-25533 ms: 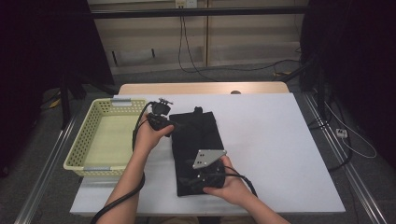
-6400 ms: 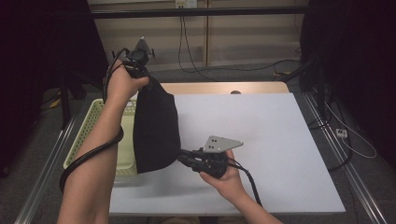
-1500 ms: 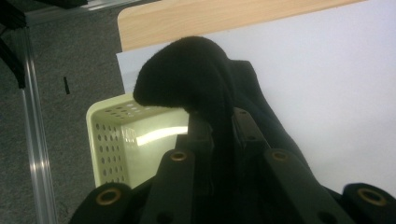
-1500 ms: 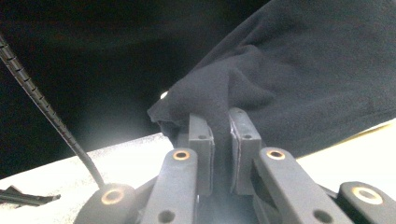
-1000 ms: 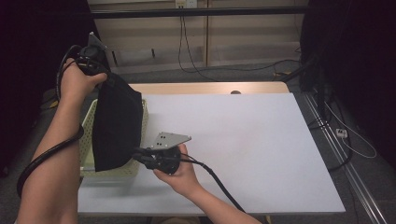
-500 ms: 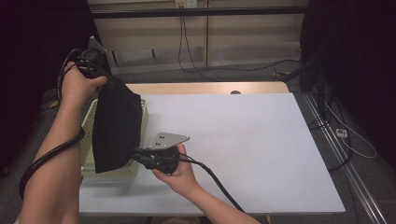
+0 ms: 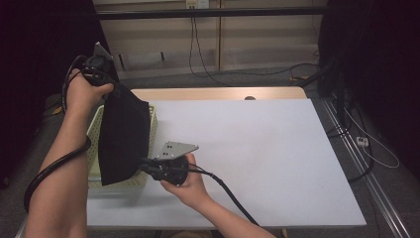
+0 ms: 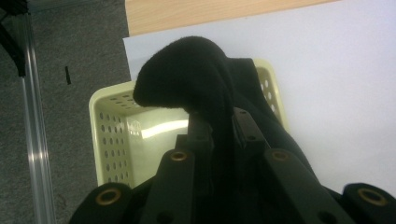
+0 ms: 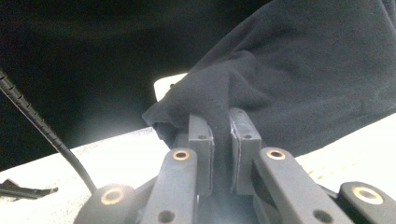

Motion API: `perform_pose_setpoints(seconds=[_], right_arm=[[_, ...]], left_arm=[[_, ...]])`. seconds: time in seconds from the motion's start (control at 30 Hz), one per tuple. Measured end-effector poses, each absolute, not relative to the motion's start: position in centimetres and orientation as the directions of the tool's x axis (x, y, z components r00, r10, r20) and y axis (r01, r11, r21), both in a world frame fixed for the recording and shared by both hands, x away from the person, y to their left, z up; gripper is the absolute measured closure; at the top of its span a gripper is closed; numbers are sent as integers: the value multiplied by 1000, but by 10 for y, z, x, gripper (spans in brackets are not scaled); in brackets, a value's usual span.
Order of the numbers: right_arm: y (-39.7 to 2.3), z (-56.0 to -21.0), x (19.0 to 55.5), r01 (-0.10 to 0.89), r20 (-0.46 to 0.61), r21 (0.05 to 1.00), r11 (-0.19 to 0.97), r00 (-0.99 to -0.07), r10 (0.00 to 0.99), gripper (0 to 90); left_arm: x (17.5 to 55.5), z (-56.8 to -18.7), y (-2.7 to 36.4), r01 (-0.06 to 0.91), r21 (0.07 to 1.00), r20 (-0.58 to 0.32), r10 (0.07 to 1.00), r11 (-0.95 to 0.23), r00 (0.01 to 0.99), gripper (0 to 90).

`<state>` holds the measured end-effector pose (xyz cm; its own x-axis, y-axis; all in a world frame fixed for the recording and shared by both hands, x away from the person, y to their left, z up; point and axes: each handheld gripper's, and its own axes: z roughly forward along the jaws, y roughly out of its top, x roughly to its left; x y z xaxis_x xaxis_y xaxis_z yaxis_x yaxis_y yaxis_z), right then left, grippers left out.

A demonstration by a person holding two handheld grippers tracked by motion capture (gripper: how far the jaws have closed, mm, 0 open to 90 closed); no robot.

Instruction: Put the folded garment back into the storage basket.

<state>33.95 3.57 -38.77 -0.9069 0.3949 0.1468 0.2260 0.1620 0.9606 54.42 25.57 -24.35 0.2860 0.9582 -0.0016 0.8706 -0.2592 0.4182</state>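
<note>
A folded black cloth hangs in the air over a pale yellow perforated basket at the table's left edge. My left gripper is raised high at the upper left and is shut on the cloth's top corner; the fabric bulges out past the jaws, with the basket below. My right gripper is low, near the basket's front right corner, and is shut on the cloth's lower edge. The cloth hides much of the basket's inside.
The white table top stretches to the right of the basket. A wooden strip runs along its far edge. Cables lie on the grey floor at the right, and a metal rail runs beside the basket.
Both hands have drifted slightly with the cloth over the basket; the grip of both grippers on it is unchanged.
</note>
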Motion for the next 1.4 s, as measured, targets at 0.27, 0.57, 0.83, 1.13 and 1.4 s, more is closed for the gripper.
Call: perform_pose_setpoints(seconds=[0.27,0.57,0.83,1.13,1.4], right_arm=[[38,-390,340,231,150,958,170,-909,389,820],[43,-392,340,237,157,957,168,-909,387,816],[46,-393,340,240,158,955,173,-909,385,812],[47,-395,343,245,162,954,171,-905,394,812],[49,-398,345,253,168,952,171,-902,398,811]], left_arm=[[545,-251,259,862,436,0,958,-259,287,804],[545,-258,264,853,454,9,959,-258,285,803],[545,-260,266,846,469,10,960,-253,281,803],[548,-263,263,845,471,7,959,-253,283,803],[550,-266,261,847,465,14,959,-256,282,801]])
